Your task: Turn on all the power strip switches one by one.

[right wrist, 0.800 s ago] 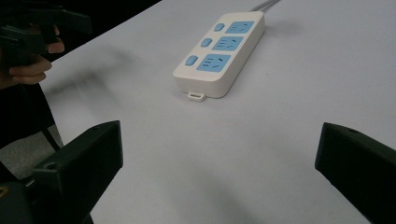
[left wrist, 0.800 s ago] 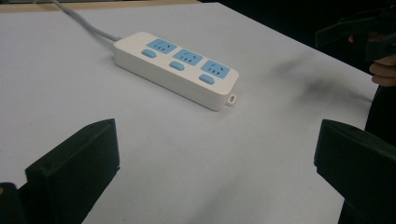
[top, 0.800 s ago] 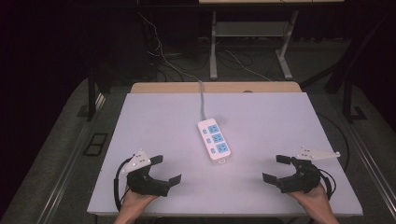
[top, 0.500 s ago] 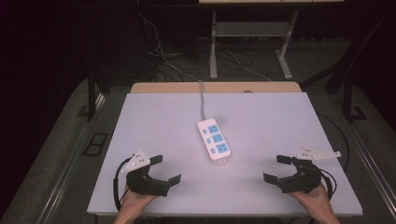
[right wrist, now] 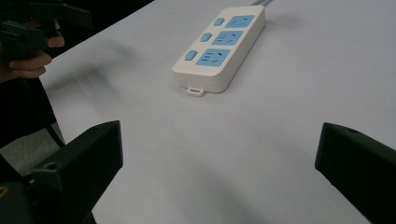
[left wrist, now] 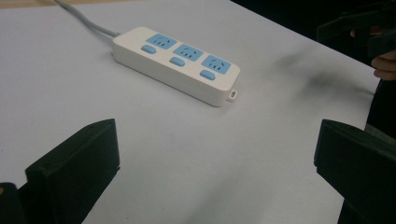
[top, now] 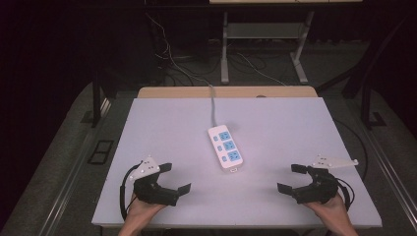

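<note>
Power strip: white power strip [top: 225,148] with three blue sockets lies flat mid-desk [top: 275,123], its grey cord [top: 213,105] running to the far edge.
Left hand-held gripper [top: 176,178]: near-left, jaws spread, empty.
Right hand-held gripper [top: 291,178]: near-right, jaws spread, empty, well apart from the strip.

1. A white power strip [top: 225,148] with three blue sockets lies mid-table on the pale grey table [top: 295,128].
2. Its grey cord [top: 213,105] runs off the far edge.
3. Cables [top: 182,69] tangle on the floor beyond.
</note>
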`<control>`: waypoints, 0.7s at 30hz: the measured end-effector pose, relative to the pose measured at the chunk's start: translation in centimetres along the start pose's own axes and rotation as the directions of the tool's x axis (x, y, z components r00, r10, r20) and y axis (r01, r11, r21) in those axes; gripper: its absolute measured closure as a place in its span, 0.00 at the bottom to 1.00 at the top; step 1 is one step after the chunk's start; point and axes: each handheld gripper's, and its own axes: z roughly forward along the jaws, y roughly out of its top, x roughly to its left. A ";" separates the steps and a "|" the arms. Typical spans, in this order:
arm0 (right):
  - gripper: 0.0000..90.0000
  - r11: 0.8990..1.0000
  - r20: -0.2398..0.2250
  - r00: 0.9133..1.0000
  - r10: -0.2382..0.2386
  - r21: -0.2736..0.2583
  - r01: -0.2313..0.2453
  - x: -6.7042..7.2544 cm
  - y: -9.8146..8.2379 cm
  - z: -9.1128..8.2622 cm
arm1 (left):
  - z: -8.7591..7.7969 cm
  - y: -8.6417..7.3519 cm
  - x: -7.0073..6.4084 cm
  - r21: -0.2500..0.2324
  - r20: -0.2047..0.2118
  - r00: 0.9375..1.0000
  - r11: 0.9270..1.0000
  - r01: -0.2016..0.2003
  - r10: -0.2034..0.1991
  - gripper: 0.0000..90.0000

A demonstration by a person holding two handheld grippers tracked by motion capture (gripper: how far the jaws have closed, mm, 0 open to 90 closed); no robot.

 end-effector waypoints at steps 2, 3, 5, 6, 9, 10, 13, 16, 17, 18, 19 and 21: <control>0.01 1.000 -0.002 1.000 -0.002 0.000 0.002 0.0 0.0 0.0 | 0.0 0.1 0.0 0.007 -0.004 1.000 1.000 -0.004 0.004 0.00; 0.01 1.000 -0.003 1.000 -0.002 -0.001 0.002 -0.1 0.0 0.0 | 0.0 0.2 0.0 0.009 -0.006 1.000 1.000 -0.007 0.007 0.00; 0.01 1.000 -0.004 1.000 -0.004 0.000 0.004 -0.1 0.0 0.0 | 0.0 0.3 0.1 0.013 -0.011 1.000 1.000 -0.008 0.009 0.00; 0.01 1.000 -0.004 1.000 -0.004 0.000 0.004 -0.1 0.0 0.0 | 0.1 0.4 0.2 0.017 -0.011 1.000 1.000 -0.006 0.007 0.00; 0.01 1.000 -0.004 1.000 -0.004 0.000 0.004 -0.1 -0.1 -0.1 | 0.2 0.8 0.4 0.034 -0.013 1.000 0.999 -0.005 0.005 0.00; 0.01 1.000 -0.005 1.000 -0.003 0.001 0.003 -0.1 -0.1 -0.1 | 0.3 0.9 0.5 0.041 -0.013 1.000 0.999 -0.008 0.009 0.00; 0.01 1.000 -0.003 1.000 0.000 0.003 0.000 -0.1 -0.1 -0.1 | 0.5 1.4 0.6 0.055 -0.009 1.000 0.998 -0.010 0.011 0.00; 0.01 1.000 -0.002 1.000 0.003 0.003 -0.003 -0.1 -0.1 -0.1 | 0.6 1.8 0.7 0.070 -0.003 1.000 0.997 -0.022 0.022 0.00; 0.01 1.000 -0.001 1.000 0.003 0.005 -0.003 -0.1 -0.2 -0.1 | 0.8 2.1 0.7 0.080 0.003 1.000 0.996 -0.026 0.026 0.00; 0.01 1.000 -0.001 1.000 0.001 0.007 -0.001 -0.2 -0.2 -0.1 | 0.8 2.1 0.7 0.080 0.003 1.000 0.996 -0.026 0.026 0.00; 0.01 1.000 -0.001 1.000 0.000 0.009 0.000 -0.2 -0.3 -0.1 | 0.9 2.3 0.7 0.084 0.003 1.000 0.996 -0.031 0.030 0.00; 0.01 1.000 0.001 1.000 0.000 0.012 0.000 -0.2 -0.3 -0.1 | 1.1 2.6 0.7 0.093 0.009 0.999 0.995 -0.036 0.036 0.00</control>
